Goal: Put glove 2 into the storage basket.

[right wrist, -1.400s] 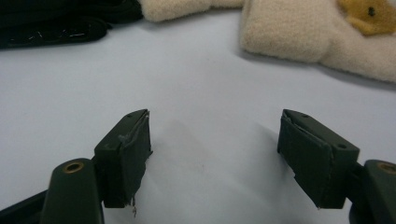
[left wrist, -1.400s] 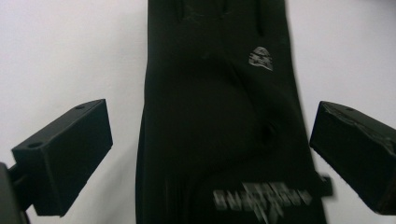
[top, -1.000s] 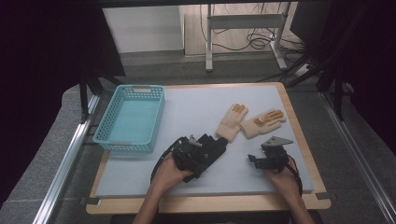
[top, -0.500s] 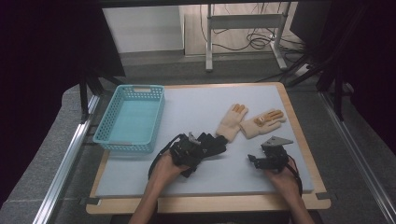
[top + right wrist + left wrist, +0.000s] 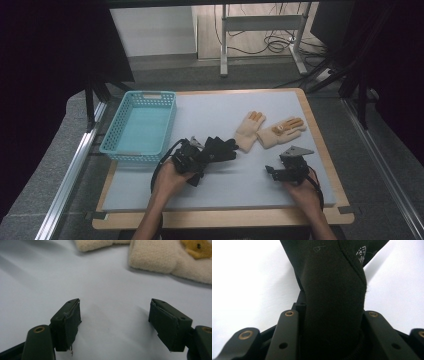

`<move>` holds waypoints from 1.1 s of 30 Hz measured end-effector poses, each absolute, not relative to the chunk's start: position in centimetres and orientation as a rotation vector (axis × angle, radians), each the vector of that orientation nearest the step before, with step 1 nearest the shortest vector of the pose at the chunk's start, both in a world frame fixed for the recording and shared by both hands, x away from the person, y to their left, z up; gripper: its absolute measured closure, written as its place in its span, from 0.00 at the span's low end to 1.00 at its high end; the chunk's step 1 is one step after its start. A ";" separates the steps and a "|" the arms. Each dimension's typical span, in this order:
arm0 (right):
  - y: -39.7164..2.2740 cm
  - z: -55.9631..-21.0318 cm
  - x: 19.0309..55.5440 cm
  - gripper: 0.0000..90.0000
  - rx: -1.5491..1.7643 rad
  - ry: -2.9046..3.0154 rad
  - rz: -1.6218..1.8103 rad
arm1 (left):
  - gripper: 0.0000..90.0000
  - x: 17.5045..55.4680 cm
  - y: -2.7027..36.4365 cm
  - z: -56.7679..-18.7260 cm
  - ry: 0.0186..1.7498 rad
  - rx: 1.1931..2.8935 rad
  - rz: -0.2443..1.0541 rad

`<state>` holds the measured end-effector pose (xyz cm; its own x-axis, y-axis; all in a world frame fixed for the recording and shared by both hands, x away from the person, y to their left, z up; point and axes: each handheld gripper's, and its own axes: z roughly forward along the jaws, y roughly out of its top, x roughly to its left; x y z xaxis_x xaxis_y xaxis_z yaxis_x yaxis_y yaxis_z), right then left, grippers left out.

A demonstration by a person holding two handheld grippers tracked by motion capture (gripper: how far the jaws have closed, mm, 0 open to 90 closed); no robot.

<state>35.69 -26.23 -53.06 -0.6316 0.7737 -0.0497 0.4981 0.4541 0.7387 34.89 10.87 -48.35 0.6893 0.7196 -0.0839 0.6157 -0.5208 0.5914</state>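
Rectangular tabletop point(image 5: 220, 192) with pale wooden edge, covered almost to the rim by a light grey-white mat point(image 5: 210, 107). Turquoise perforated basket point(image 5: 111, 137) resting on the mat at the left, long side running front to back. Two cream fleece gloves with orange fingertip patches lying flat on the mat right of centre, side by side and touching: left cream glove point(image 5: 250, 131), right cream glove point(image 5: 281, 132). Black glove point(image 5: 220, 149) at centre, just beside the cuff of the left cream glove; contact with the mat not discernible. Grey floor around the tabletop.
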 end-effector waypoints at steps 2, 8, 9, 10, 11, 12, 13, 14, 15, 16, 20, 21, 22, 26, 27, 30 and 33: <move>-26.2 -53.0 35.7 0.28 1.074 2.330 0.994 | 0.70 35.2 12.1 -46.9 1.052 2.266 0.238; -26.2 -53.0 35.7 0.28 1.073 2.331 0.993 | 0.69 36.1 13.7 -44.9 1.100 2.243 0.302; -26.2 -53.0 35.7 0.28 1.074 2.330 0.994 | 0.69 36.5 14.4 -44.1 1.125 2.240 0.328; -26.2 -53.0 35.7 0.28 1.075 2.330 0.994 | 0.69 36.8 14.9 -43.7 1.140 2.238 0.345; -26.2 -53.0 35.7 0.28 1.074 2.330 0.994 | 0.69 37.0 15.2 -43.5 1.151 2.236 0.359; -26.2 -53.0 35.7 0.28 1.074 2.330 0.994 | 0.69 37.2 15.8 -43.1 1.169 2.229 0.378; -26.2 -53.1 35.7 0.28 1.075 2.329 0.997 | 0.69 37.4 16.2 -42.9 1.180 2.224 0.384; -26.2 -53.1 35.7 0.28 1.075 2.329 0.997 | 0.69 37.4 16.2 -42.9 1.180 2.224 0.384; -26.2 -53.0 35.7 0.28 1.075 2.330 0.994 | 0.69 37.7 16.8 -42.6 1.202 2.212 0.391; -26.2 -53.0 35.7 0.28 1.074 2.330 0.994 | 0.68 38.0 17.6 -42.3 1.229 2.198 0.410; -26.2 -53.0 35.7 0.28 1.075 2.330 0.994 | 0.68 38.9 19.5 -42.1 1.306 2.170 0.424; -26.2 -53.1 35.7 0.28 1.074 2.328 0.997 | 0.68 39.1 20.0 -42.1 1.323 2.162 0.425; -26.2 -53.0 35.7 0.28 1.075 2.329 0.995 | 0.68 39.3 20.6 -42.1 1.344 2.151 0.425; -26.2 -53.0 35.7 0.28 1.073 2.330 0.994 | 0.68 40.1 22.4 -42.3 1.414 2.122 0.436; -26.2 -53.0 35.7 0.28 1.073 2.330 0.994 | 0.68 40.1 22.4 -42.3 1.414 2.122 0.436; -26.2 -53.0 35.7 0.28 1.074 2.330 0.994 | 0.68 41.0 24.4 -42.6 1.499 2.095 0.459; -26.2 -53.0 35.7 0.28 1.074 2.330 0.995 | 0.68 41.6 25.9 -43.0 1.564 2.069 0.474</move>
